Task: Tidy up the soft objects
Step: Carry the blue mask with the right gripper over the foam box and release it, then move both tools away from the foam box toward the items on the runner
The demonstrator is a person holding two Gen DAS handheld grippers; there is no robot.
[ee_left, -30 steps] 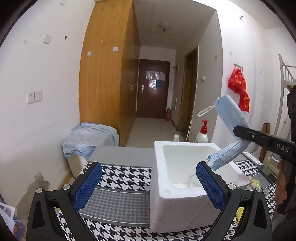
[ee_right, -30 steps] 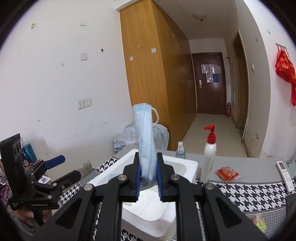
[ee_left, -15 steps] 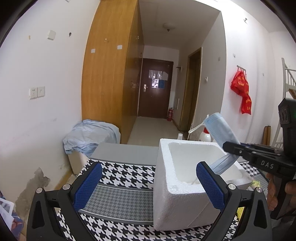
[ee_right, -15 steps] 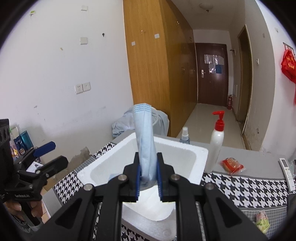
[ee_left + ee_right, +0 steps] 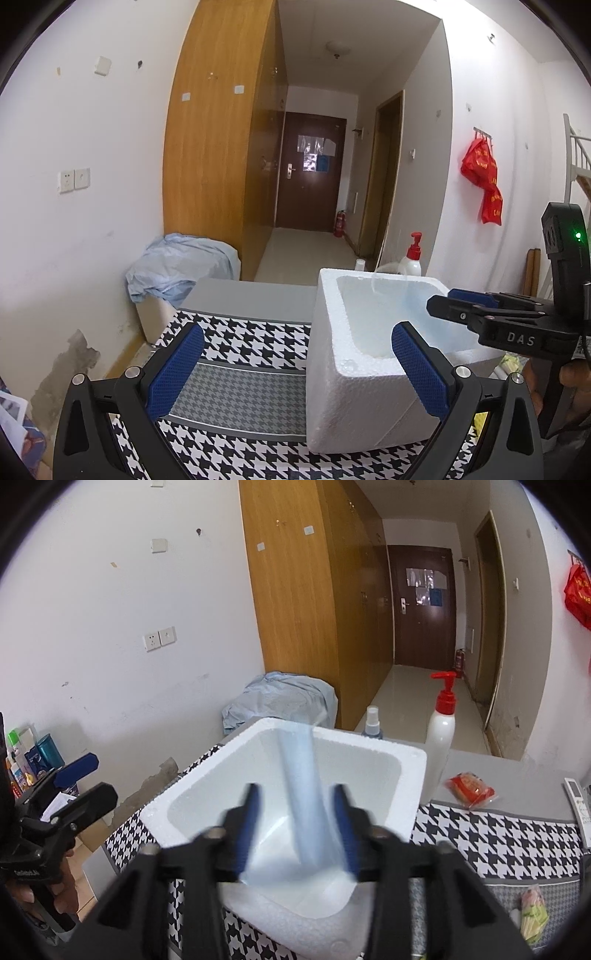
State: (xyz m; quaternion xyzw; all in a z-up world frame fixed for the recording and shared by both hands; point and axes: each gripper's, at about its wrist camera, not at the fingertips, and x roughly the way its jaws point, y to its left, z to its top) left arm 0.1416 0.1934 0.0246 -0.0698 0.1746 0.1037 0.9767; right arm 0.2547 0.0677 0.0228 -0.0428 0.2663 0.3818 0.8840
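A white foam box (image 5: pixel 354 373) stands on the houndstooth table cloth (image 5: pixel 236 398); it also shows in the right wrist view (image 5: pixel 369 746). My right gripper (image 5: pixel 297 825) is open above the box. A light blue face mask (image 5: pixel 303 797), motion-blurred, hangs loose between its blue pads (image 5: pixel 247 827) over the box's inside. In the left wrist view the right gripper (image 5: pixel 458 302) reaches over the box from the right. My left gripper (image 5: pixel 295 373) is open and empty, low over the cloth at the box's left front corner.
A white pump bottle with red top (image 5: pixel 441 731) and a small spray bottle (image 5: pixel 372 722) stand behind the box. A red snack packet (image 5: pixel 471 784), a remote (image 5: pixel 580 806) and a green packet (image 5: pixel 532 908) lie at the right. A blue-covered bin (image 5: pixel 177 266) stands by the left wall.
My right gripper has come down over the foam box and opened its jaws. The mask, gripped before, is now loose and dropping into the box. The left gripper stayed open.
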